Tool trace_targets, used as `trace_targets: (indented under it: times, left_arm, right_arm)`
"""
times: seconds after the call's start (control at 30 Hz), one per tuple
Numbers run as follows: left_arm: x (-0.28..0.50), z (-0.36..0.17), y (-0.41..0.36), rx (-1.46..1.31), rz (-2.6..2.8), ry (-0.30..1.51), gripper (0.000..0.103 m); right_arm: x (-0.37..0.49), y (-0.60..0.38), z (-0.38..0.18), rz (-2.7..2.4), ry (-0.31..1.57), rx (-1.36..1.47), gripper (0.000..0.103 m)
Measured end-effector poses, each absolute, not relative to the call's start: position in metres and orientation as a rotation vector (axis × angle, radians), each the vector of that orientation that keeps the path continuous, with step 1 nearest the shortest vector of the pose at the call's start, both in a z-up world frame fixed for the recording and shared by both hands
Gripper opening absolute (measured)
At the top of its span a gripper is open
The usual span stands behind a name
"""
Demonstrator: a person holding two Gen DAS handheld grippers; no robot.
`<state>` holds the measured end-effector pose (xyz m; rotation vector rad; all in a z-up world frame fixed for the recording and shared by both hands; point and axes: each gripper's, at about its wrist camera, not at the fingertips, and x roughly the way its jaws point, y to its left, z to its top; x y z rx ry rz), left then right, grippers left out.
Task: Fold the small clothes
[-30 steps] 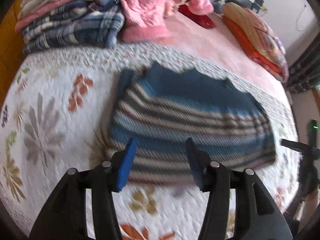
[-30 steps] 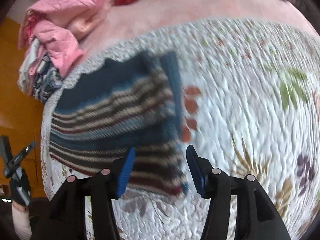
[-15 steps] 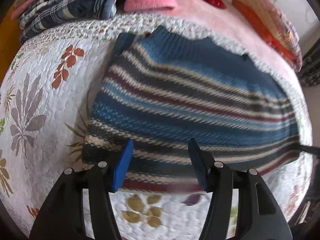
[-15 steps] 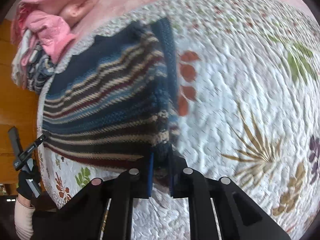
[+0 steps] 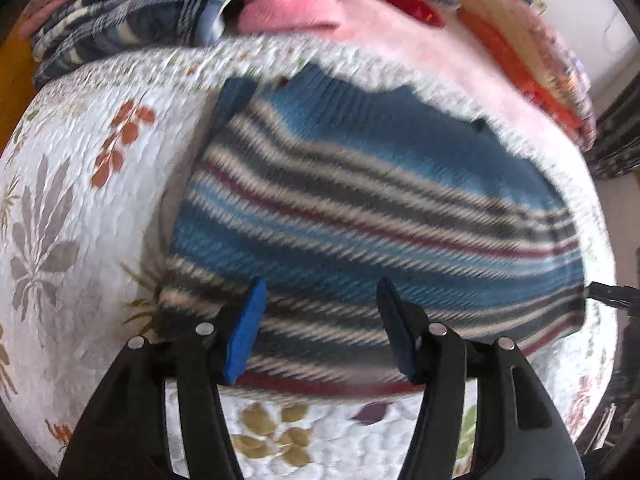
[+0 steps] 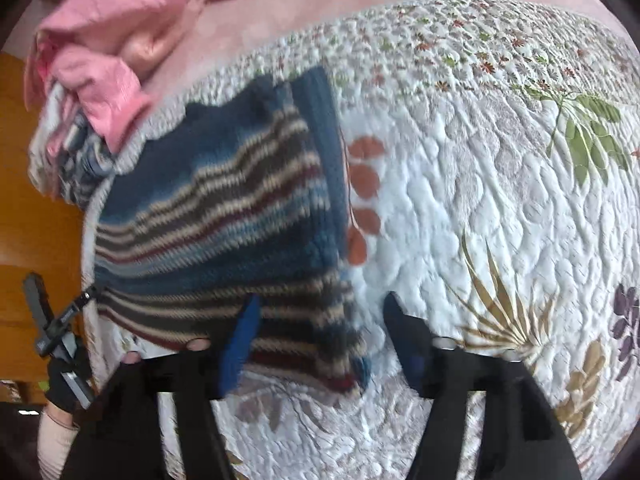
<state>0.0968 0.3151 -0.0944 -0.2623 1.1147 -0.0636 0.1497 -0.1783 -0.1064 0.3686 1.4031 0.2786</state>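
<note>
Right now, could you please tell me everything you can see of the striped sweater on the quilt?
The striped sweater is a small knit, solid blue at the top, with cream, grey, light blue and dark red bands down to the hem. It lies flat on the white floral quilt, hem towards both cameras, with a narrow blue strip showing along one side edge. The left gripper is open over the hem; the right gripper is open around the hem's corner. Whether either touches the knit is unclear.

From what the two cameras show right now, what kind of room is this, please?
Most likely a bedroom. A striped sweater lies flat on a flower-print quilt over a pink blanket, much like a made bed, and folded clothes sit in a pile behind.
</note>
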Motion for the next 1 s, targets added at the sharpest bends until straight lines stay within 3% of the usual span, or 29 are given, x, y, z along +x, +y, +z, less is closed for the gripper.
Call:
trace_targets:
  times: [0.4, 0.47, 0.53, 0.63, 0.77, 1.0]
  left_arm:
    - [0.117, -0.119, 0.303, -0.297, -0.057, 1.123, 0.067]
    - [0.120, -0.120, 0.304, -0.301, -0.065, 1.125, 0.068]
    - [0.120, -0.121, 0.304, -0.304, -0.070, 1.127, 0.068]
    - [0.123, -0.121, 0.306, -0.307, -0.082, 1.135, 0.068]
    - [0.123, -0.122, 0.312, -0.333, -0.097, 1.136, 0.068]
    - [0.121, -0.123, 0.308, -0.286, -0.110, 1.136, 0.068]
  right_arm:
    - [0.171, -0.186, -0.155, 0.352, 1.449, 0.521, 0.068]
    - [0.171, -0.181, -0.156, 0.372, 1.439, 0.532, 0.062]
    - [0.171, -0.176, -0.159, 0.424, 1.440, 0.577, 0.038]
    - [0.173, -0.164, -0.151, 0.428, 1.423, 0.527, 0.029]
    - [0.176, -0.159, -0.134, 0.471, 1.378, 0.528, 0.027]
    - [0.173, -0.170, -0.156, 0.398, 1.433, 0.520, 0.026]
